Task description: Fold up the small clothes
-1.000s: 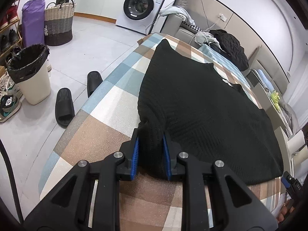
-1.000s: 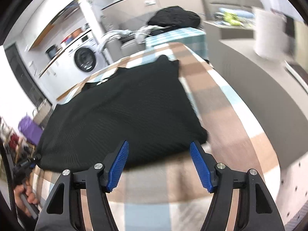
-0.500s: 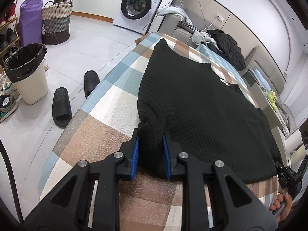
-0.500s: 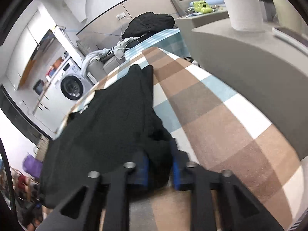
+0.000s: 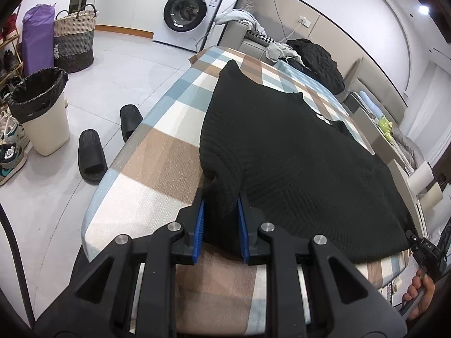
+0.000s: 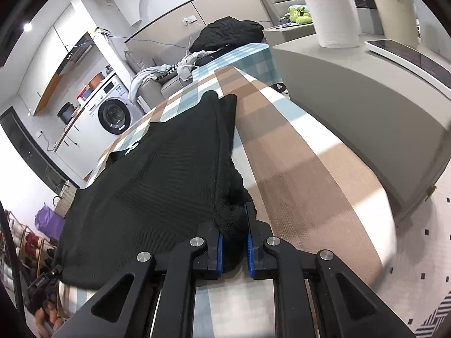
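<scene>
Grip status: left hand-held gripper (image 5: 219, 225) is pinching the near left corner of the black knit garment (image 5: 282, 152), blue pads pressed into a thick bunch of fabric. Right hand-held gripper (image 6: 233, 246) is likewise clamped on the near right corner, with a lump of knit squeezed between its pads. Garment lies spread across the plaid-covered counter (image 5: 157, 152), far point toward the washing machine (image 5: 186, 14), near hem at the counter edge.

Risks from here:

1. Uneven bite. The left pinch looks thicker than the right (several layers seem gathered on the left). If one side holds only the top layer, lifting would peel the layers apart and the fold line would skew.

2. Slip. The knit is loose and stretchy; a quick pull could let the cloth creep out of the pads, most likely on the right, where the bunch sits near the pad tips.

3. Drag. The garment's weight rests on the plaid cover, so a low carry toward the far end could rumple the cover or roll the knit under itself instead of laying it flat.

4. Edge drop. The near hem sits at the counter's rim; slack between the two grippers could sag over the edge.

5. Right sleeve (image 6: 225, 118) lies doubled along the side edge and may flop outward on the lift
</scene>
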A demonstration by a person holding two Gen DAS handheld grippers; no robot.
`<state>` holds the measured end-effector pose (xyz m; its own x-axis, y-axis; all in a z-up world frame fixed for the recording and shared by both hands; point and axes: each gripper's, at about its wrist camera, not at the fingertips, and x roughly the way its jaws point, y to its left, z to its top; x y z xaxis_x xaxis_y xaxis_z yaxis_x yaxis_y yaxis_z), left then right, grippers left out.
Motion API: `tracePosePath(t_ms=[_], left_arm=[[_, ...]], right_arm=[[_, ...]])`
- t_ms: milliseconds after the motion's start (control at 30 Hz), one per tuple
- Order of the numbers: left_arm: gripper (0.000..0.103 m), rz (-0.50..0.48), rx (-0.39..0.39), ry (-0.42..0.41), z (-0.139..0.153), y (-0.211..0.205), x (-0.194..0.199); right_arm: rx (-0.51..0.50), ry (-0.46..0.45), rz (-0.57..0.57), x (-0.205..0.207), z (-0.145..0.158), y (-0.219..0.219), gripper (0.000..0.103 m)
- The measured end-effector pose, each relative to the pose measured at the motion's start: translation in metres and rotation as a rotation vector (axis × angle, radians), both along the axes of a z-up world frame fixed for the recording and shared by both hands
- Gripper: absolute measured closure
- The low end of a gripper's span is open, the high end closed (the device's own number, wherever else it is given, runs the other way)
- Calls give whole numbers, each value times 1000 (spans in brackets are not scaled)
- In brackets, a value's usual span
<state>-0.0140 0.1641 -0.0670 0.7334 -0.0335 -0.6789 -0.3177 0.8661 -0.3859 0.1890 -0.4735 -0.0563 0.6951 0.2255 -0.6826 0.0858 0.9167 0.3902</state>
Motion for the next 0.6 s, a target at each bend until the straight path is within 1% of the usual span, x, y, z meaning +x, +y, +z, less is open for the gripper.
tracePosePath(t_ms=[67, 133, 200, 267, 300, 333, 400, 500, 533, 567, 600], left_arm=[[84, 2, -31, -18, -1, 2, -6], [81, 15, -54, -6, -2, 7, -8], [75, 32, -74, -2, -3, 11, -10], [71, 37, -69, 2, -2, 11, -11], [67, 43, -63, 5, -2, 12, -12], [67, 49, -61, 4, -2, 12, -12], [66, 51, -61, -4, -1, 12, -12], [66, 52, -53, -5, 0, 12, -12], [66, 53, -50, -6, 0, 12, -12], [66, 55, -45, -6, 1, 12, -12], [66, 56, -43, -8, 1, 12, -12]], right_arm=[[22, 1, 5, -5, -3, -4, 91], [18, 2, 15, -4, -2, -4, 90], [13, -12, 33, -1, 2, -5, 84], [5, -23, 35, 4, 6, -5, 70], [13, -34, 42, 7, 9, -6, 66], [17, -43, 46, 11, 11, -6, 60], [14, -61, 65, 20, 16, -5, 59], [-31, -55, 108, 38, 15, 2, 59], [-39, -50, 117, 44, 15, 4, 61], [-57, -47, 126, 50, 14, 8, 65], [-73, -48, 139, 54, 15, 10, 72]])
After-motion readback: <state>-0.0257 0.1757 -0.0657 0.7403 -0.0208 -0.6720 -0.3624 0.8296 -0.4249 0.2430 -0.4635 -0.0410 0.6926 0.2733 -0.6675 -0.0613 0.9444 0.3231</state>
